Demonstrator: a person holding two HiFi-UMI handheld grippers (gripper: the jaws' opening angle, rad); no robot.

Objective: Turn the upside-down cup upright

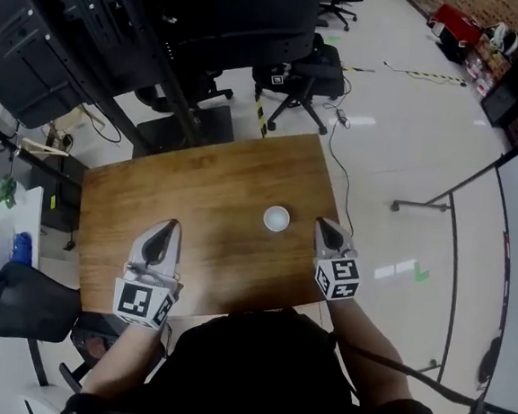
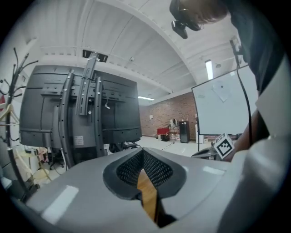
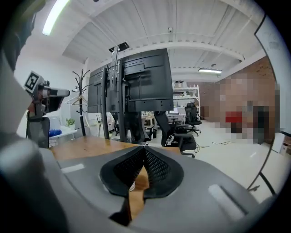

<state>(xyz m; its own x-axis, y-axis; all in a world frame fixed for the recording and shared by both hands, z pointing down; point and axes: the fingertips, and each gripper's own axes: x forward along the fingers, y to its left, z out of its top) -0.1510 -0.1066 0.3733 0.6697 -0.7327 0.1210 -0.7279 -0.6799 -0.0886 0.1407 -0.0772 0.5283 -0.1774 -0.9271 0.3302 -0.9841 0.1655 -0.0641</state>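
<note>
A small white cup stands on the wooden table, right of its middle; from above it shows only a plain white round top. My right gripper is just right of the cup, apart from it, with its jaws shut on nothing. My left gripper hovers over the table's front left, well away from the cup, jaws also together and empty. In the right gripper view a sliver of white, probably the cup, peeks through the gap below the shut fingertips. The left gripper view shows only table wood there.
The table's front edge runs just under both hands. Beyond the far edge stand a black equipment rack and office chairs. A whiteboard on a stand is at the right and a white side table at the left.
</note>
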